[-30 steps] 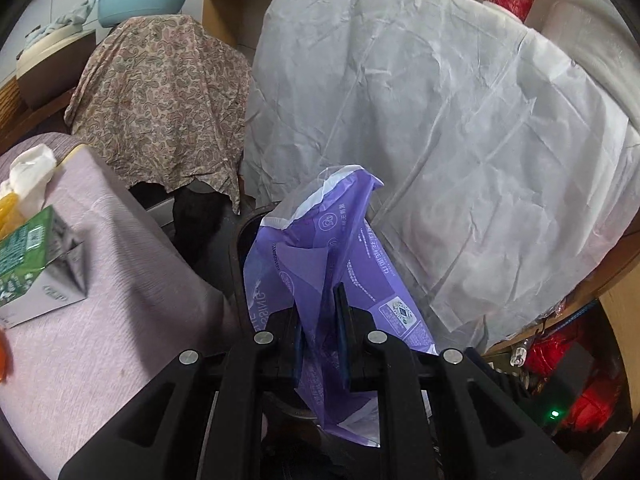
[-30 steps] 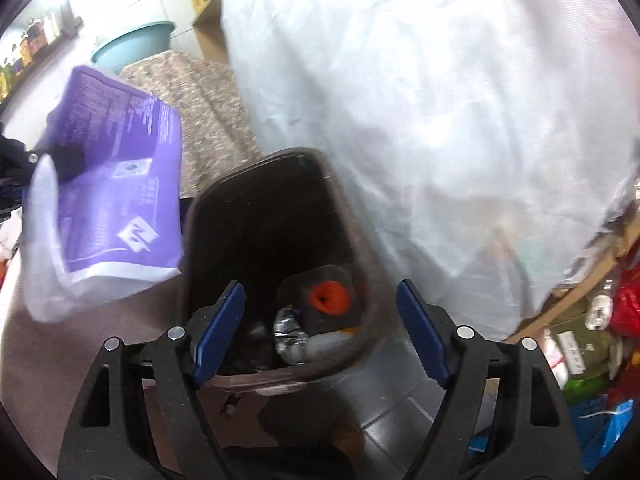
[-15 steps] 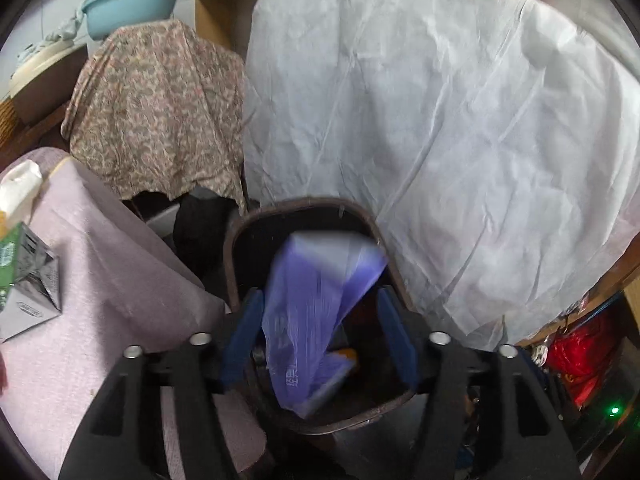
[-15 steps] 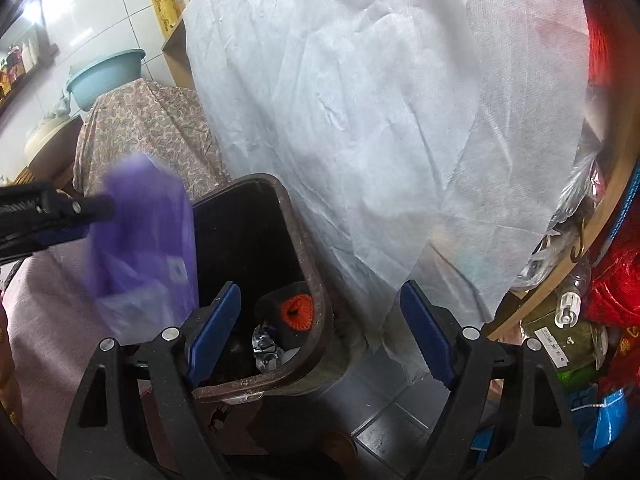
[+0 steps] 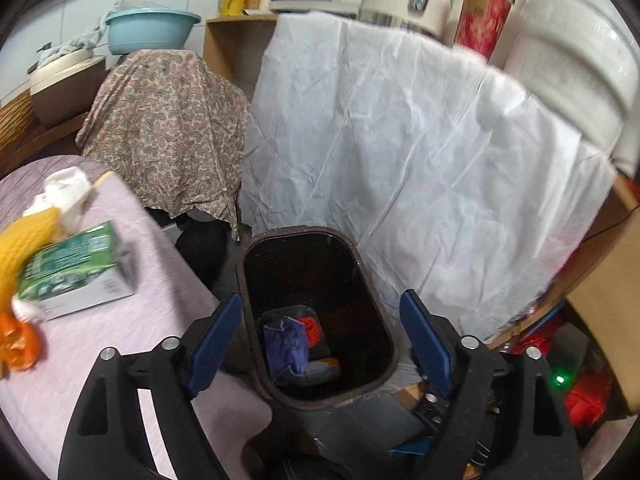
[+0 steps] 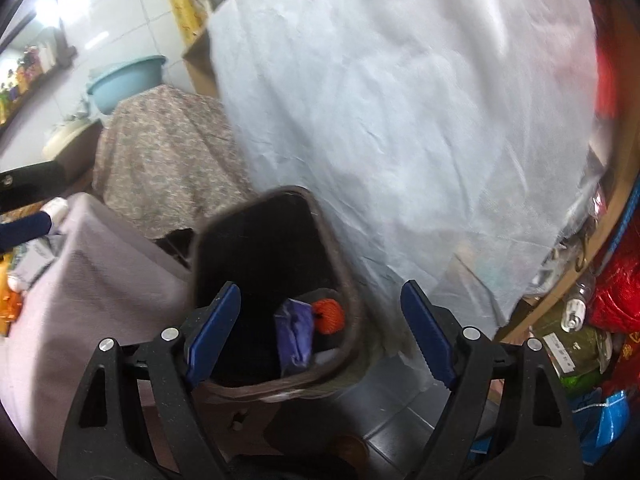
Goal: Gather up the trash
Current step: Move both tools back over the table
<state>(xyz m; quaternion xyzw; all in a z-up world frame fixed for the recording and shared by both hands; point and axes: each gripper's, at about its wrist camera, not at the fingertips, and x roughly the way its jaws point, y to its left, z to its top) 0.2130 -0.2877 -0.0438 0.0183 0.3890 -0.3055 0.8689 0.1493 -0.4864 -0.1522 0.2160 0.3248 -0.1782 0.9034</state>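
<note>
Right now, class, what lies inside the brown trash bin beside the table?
Inside the brown trash bin lie a crumpled purple bag, a red-orange netted item and some dark packaging beneath them. The bin's floor and anything deeper is covered and lost in shadow.

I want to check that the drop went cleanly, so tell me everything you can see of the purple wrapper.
The purple wrapper is a crumpled, glossy plastic bag, violet with paler folds. It lies at the bottom of the dark brown bin, slumped rather than flat, beside and partly against a round orange-red item on a dark object. Neither the left gripper nor the right gripper touches it; both stand open above the bin. No print is readable.
</note>
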